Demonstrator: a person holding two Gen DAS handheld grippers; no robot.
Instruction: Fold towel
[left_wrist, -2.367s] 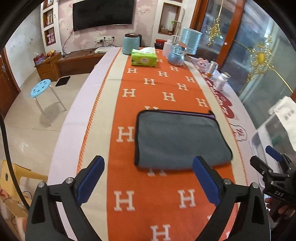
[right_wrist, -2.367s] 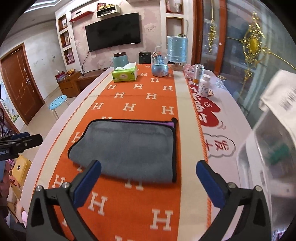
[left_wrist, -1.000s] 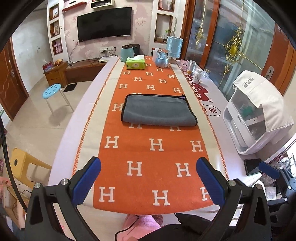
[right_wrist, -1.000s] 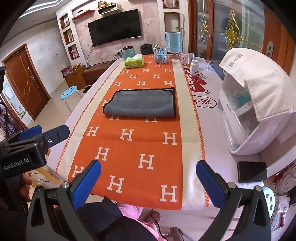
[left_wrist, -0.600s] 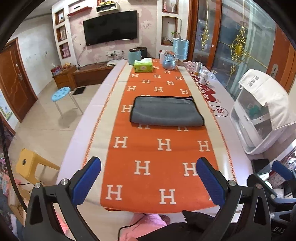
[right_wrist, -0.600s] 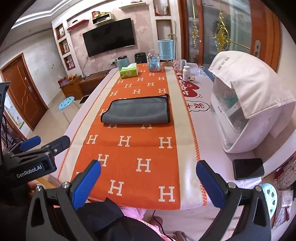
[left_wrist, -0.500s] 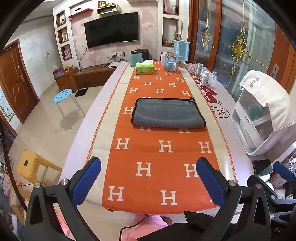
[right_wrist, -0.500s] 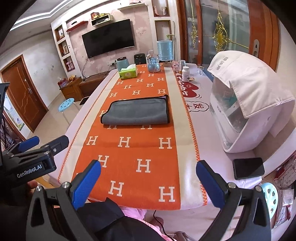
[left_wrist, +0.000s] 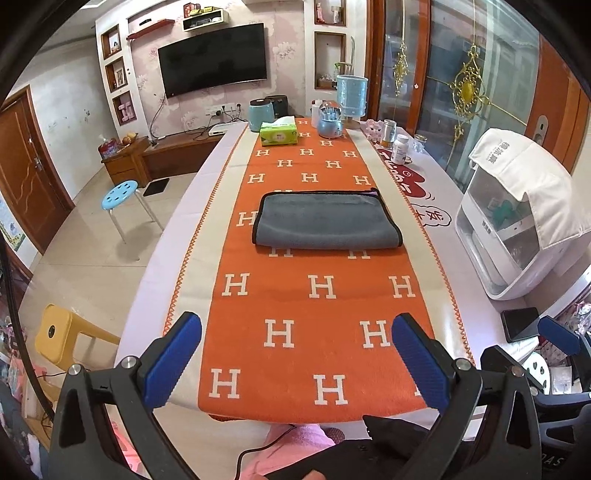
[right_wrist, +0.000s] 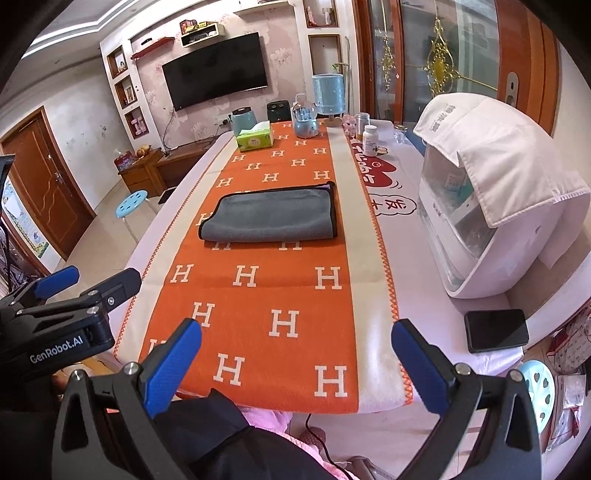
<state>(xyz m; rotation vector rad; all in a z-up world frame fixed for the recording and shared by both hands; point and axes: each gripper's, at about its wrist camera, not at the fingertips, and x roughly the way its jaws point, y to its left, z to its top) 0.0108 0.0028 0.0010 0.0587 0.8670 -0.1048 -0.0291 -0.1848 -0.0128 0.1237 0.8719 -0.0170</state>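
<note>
Towel (left_wrist: 327, 224), grey with a dark trim, lies folded flat in the centre of both frames, on the orange runner (left_wrist: 317, 295) patterned with white H letters that covers the long table (left_wrist: 162, 251). A sliver of purple shows at its far right corner.

Along the table's far end, in the upper middle of the left wrist frame, stand a green tissue box (left_wrist: 278, 135), a pale blue kettle (left_wrist: 260, 115), a round blue holder (left_wrist: 331, 123) and a tall blue canister (left_wrist: 352, 97). Pill bottles (left_wrist: 400, 148) sit at the upper right, and a white appliance (left_wrist: 513, 229) draped in white cloth fills the right edge, with a black phone (right_wrist: 496, 330) lying on the table just in front of it. A blue stool (left_wrist: 120, 192) and a yellow stool (left_wrist: 59, 332) stand on the floor at the left.

Left gripper (left_wrist: 295, 354) fills the bottom of its own frame, jaws spread wide and holding nothing. Right gripper (right_wrist: 295, 354) does likewise in its frame, also spread and empty. Both sit over the near table edge, well apart from the towel, with a bare stretch of runner between them and the cloth.
</note>
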